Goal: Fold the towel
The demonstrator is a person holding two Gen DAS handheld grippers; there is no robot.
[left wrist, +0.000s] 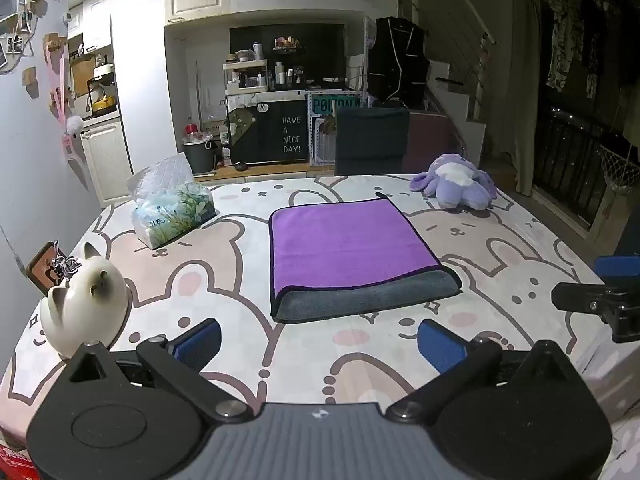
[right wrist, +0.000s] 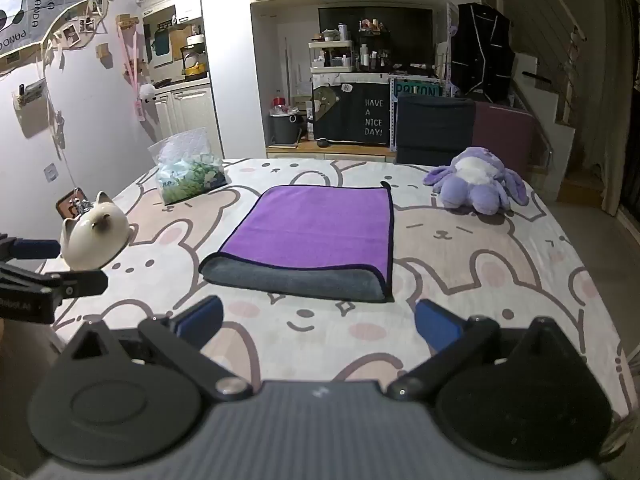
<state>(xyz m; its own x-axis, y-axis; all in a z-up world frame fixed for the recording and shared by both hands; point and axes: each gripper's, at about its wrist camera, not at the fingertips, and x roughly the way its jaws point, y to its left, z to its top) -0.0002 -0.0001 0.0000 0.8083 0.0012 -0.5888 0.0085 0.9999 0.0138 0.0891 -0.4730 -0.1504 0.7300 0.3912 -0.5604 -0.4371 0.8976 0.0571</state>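
Observation:
A purple towel (left wrist: 344,248) with a grey underside lies folded in half on the bunny-print table cover (left wrist: 224,248), its grey fold edge toward me. It also shows in the right wrist view (right wrist: 312,228). My left gripper (left wrist: 318,344) is open and empty, held back from the towel's near edge. My right gripper (right wrist: 318,322) is open and empty, also short of the near edge. The right gripper shows at the right edge of the left wrist view (left wrist: 600,296). The left gripper shows at the left edge of the right wrist view (right wrist: 40,268).
A white ceramic cat (left wrist: 86,300) stands at the near left. A tissue pack (left wrist: 176,210) lies at the far left. A purple plush toy (left wrist: 456,186) sits at the far right. A dark chair (left wrist: 372,140) stands behind the table.

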